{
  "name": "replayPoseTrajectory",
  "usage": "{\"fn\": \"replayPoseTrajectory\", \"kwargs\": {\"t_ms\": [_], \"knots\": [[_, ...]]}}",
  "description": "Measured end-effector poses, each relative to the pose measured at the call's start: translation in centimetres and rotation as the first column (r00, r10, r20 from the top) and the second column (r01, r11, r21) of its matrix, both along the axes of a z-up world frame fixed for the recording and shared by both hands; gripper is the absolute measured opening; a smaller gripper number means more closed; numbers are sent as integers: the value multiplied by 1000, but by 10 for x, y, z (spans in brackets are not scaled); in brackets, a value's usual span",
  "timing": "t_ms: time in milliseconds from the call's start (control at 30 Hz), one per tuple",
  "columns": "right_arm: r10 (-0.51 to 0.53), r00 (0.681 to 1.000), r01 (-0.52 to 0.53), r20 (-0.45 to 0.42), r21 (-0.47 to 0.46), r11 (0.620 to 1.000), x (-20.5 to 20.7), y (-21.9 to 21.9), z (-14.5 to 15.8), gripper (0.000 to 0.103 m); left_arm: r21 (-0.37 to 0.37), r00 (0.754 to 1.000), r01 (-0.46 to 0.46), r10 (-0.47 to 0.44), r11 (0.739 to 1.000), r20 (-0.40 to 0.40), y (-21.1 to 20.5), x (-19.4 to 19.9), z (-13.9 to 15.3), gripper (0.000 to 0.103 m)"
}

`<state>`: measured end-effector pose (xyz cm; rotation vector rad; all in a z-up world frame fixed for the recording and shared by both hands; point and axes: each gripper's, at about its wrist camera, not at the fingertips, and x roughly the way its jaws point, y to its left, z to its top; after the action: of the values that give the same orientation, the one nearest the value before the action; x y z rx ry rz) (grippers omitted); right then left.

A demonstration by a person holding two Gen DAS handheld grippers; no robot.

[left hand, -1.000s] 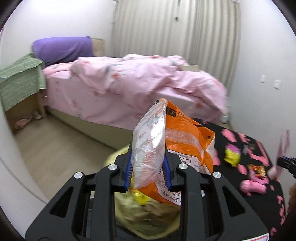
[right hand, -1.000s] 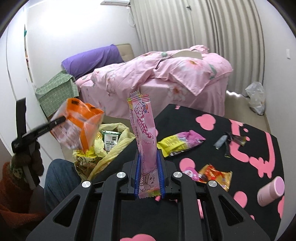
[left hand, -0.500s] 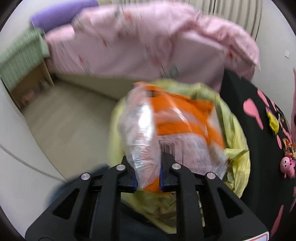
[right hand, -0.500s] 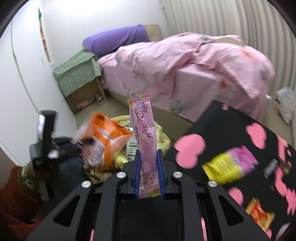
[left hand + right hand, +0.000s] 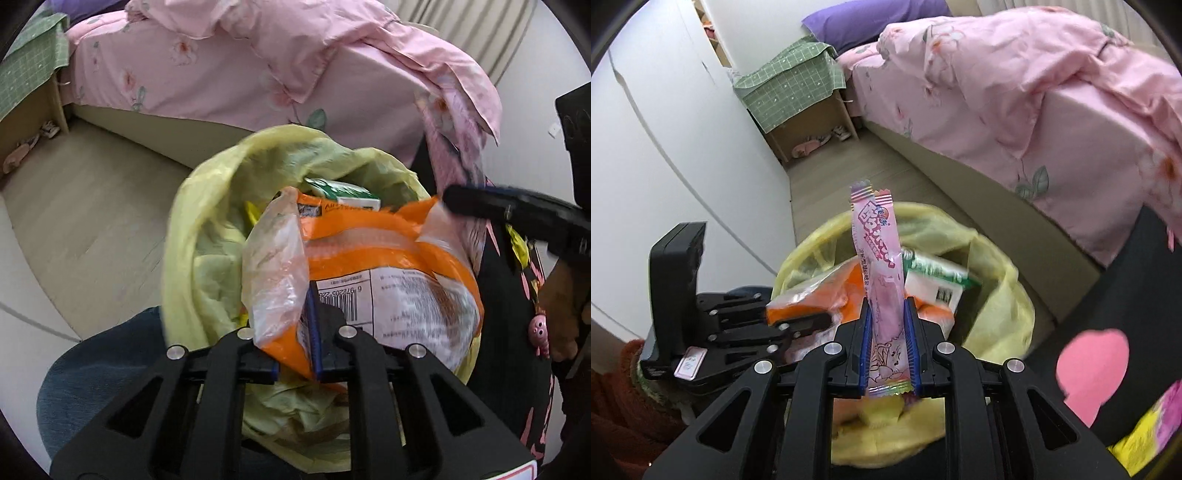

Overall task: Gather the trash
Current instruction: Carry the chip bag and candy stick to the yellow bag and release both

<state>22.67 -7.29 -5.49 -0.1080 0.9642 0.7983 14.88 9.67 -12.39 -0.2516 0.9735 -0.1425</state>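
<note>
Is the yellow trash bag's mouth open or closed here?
Open. The yellow trash bag gapes wide at its rim, showing a green-and-white packet and the orange wrapper inside its mouth.

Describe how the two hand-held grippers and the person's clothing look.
Both the left gripper and the right gripper are matte black plastic with blue finger pads and silver screws. The left one bears a pale sticker. The person wears a fuzzy rust-red sleeve and blue jeans.

Soft, even daylight fills the room; fisheye edges bend and darken, and the right margins smear with motion blur.
</note>
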Motion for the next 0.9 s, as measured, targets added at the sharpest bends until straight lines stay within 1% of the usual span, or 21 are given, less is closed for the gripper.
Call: {"fn": "replayPoseTrajectory", "kwargs": {"t_ms": [67,100,133,167,200,233,267,333,367,433,467,533,600,633,667,733,833,900], "knots": [[4,1000,-4,1,35,999,-1,2,6,17,-9,1000,-16,16,1000,2,4,-2,0,11],[15,1000,-14,-14,50,999,-2,3,7,17,-16,1000,-22,22,1000,5,6,-2,1,11],[37,996,-33,-78,55,998,0,8,1,17,-26,1000,-30,30,999,7,8,-2,2,11],[47,992,-41,-120,46,998,4,9,-5,17,-30,999,-45,45,999,11,10,-2,2,11],[61,980,-61,-190,4,998,7,17,-21,17,-33,998,-62,63,998,13,14,-1,2,11],[68,974,-77,-218,-30,997,10,22,-30,17,-38,997,-71,72,997,10,17,1,2,11],[76,968,-101,-240,-92,991,11,30,-44,17,-51,997,-83,83,995,2,19,6,1,11],[82,965,-129,-250,-178,976,16,42,-64,17,-65,995,-96,96,993,3,22,11,-1,11],[80,962,-134,-261,-195,972,21,45,-71,17,-63,995,-95,96,993,4,21,12,-1,11],[74,955,-135,-286,-200,970,29,48,-79,17,-71,996,-92,92,993,6,21,17,-2,11],[66,958,-128,-281,-211,969,32,48,-80,17,-74,996,-91,92,993,7,21,20,-2,11],[63,970,-119,-235,-233,965,31,46,-75,17,-88,996,-85,86,992,5,21,23,-3,11],[65,979,-112,-193,-241,964,23,42,-69,17,-102,997,-71,71,992,-2,17,27,-5,11],[65,986,-102,-155,-246,964,16,36,-63,17,-105,998,-58,58,993,-2,13,27,-6,9],[65,988,-98,-142,-244,965,10,29,-64,17,-105,999,-43,43,994,1,9,28,-7,9],[57,991,-85,-121,-237,968,1,19,-62,17,-96,999,-30,31,995,9,3,28,-5,9],[57,991,-83,-122,-223,971,-2,10,-65,17,-127,999,-36,36,991,-1,4,30,-5,9],[52,992,-76,-119,-207,975,0,6,-66,17,-124,999,-38,38,992,-1,4,28,-3,9]]}}
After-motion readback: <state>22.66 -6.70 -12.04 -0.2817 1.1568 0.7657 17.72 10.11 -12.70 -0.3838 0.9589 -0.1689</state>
